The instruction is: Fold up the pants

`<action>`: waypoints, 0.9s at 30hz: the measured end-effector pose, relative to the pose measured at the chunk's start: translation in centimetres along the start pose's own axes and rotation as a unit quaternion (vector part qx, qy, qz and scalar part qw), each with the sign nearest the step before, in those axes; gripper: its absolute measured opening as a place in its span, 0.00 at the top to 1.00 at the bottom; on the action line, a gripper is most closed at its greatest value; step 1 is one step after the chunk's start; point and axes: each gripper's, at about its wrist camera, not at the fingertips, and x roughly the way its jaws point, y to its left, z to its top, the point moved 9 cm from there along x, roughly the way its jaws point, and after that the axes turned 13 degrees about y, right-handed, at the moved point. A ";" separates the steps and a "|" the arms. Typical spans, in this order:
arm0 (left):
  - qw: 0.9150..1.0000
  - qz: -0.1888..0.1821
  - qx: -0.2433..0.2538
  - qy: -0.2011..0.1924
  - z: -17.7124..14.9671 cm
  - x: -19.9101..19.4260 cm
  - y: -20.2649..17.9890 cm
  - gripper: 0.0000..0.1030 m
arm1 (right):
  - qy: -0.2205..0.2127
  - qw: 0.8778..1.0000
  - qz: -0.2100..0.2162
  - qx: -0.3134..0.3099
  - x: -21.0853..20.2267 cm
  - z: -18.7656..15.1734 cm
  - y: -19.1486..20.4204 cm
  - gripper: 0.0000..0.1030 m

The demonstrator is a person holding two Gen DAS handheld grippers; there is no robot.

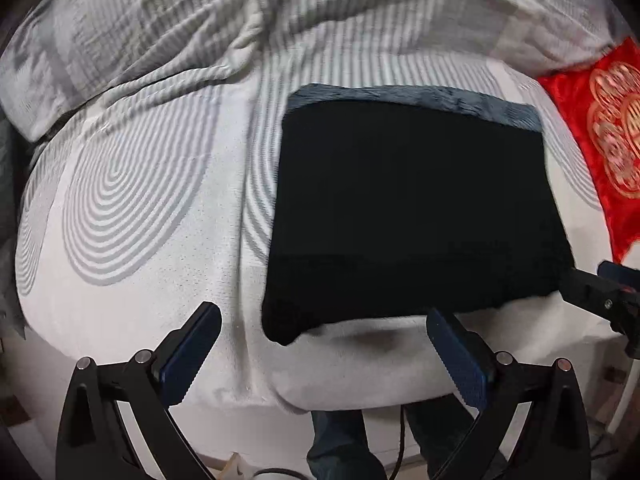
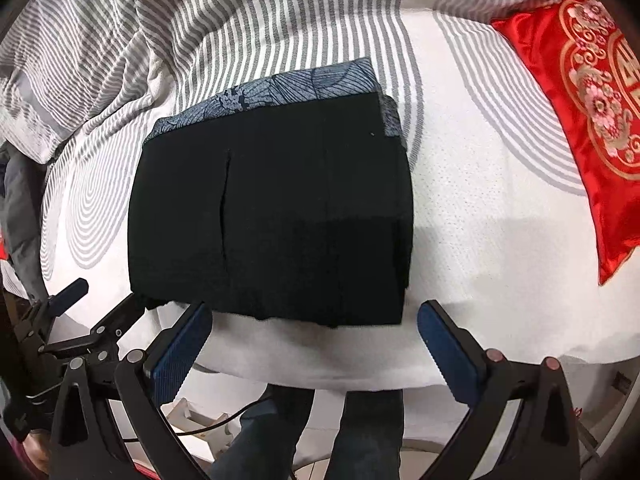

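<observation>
Both your tongs stand spread, pinching nothing: left gripper (image 1: 324, 354), right gripper (image 2: 314, 344) | both hover at the near edge of the white mattress with grey ring pattern (image 2: 480, 216) | folded black pants (image 2: 272, 216) lie flat just ahead, atop a blue patterned cloth (image 2: 288, 84) | red embroidered cushion (image 2: 576, 112) lies to your right.

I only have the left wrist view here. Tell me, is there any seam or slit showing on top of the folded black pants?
Observer: Yes, the right wrist view shows a vertical slit on the black pants, left of centre.
Operator: What is that blue edge behind them?
Observer: A blue leaf-patterned fabric lying under the pants.
Operator: Is the right gripper holding anything?
Observer: No, the right gripper is open, short of the pants' near edge.
</observation>
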 end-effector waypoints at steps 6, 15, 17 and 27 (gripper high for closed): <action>1.000 -0.004 0.018 0.001 -1.0 -1.2 -0.9 0.00 | 0.003 1.000 -0.012 0.001 -0.7 -1.2 0.0 0.00; 1.000 0.011 0.025 0.007 -2.6 -3.4 -1.6 0.00 | -0.003 0.999 -0.043 -0.005 -2.7 -3.2 1.0 0.00; 1.000 0.014 0.020 0.004 -2.9 -3.9 -1.5 0.00 | -0.003 0.999 -0.040 -0.004 -3.1 -3.5 1.4 0.00; 0.999 0.022 0.032 0.009 -3.7 -5.0 -1.3 0.00 | -0.017 0.997 -0.070 -0.024 -4.4 -3.8 3.4 0.00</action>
